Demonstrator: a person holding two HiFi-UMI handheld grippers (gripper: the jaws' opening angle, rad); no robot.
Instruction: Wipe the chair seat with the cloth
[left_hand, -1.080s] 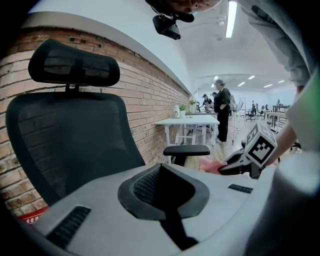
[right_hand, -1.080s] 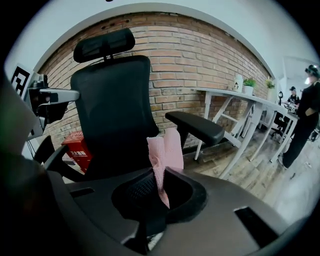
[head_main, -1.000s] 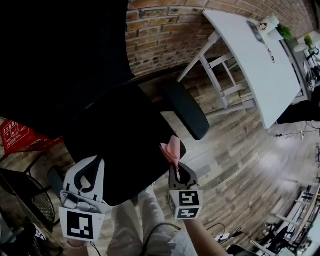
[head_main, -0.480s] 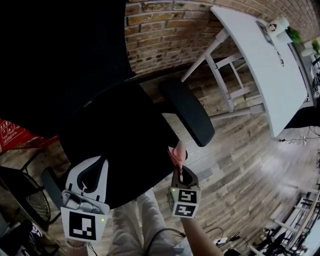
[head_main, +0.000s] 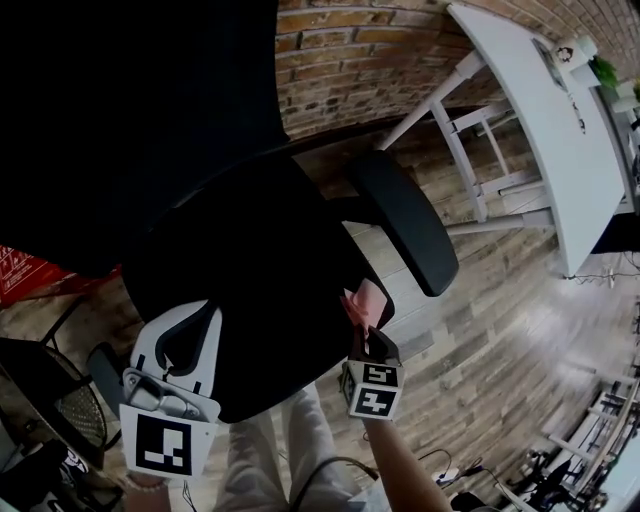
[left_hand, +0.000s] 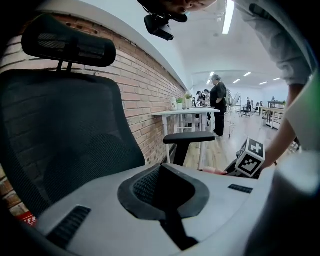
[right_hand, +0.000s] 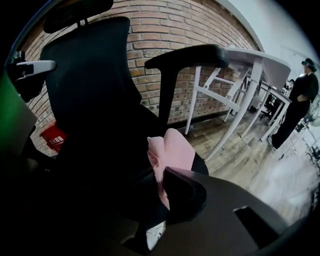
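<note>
**Q:** State of the tongs?

**A:** Right tongs: clamped on the pink cloth, which stands up out of the tips in a bunched fold. Left tongs: tips together, nothing between them.

**Q:** Location of the cloth relative to the chair seat?

**A:** In the head view the cloth sits at the right front edge of the chair seat, just inside the right armrest. Whether it touches the seat cannot be confirmed; the black surface gives no contrast.

**Q:** Direction of the coming stroke?

**A:** Judged from this position, nearly the whole seat lies to the left of the right tongs and ahead, toward the backrest. The stroke should therefore run inward from the right edge, with the cloth pressed flat and not on its folded tip.

**Q:** Which hand is nearer?

**A:** The right, since it carries the cloth. The left tongs hang over the opposite front corner, well apart from the cloth
</note>
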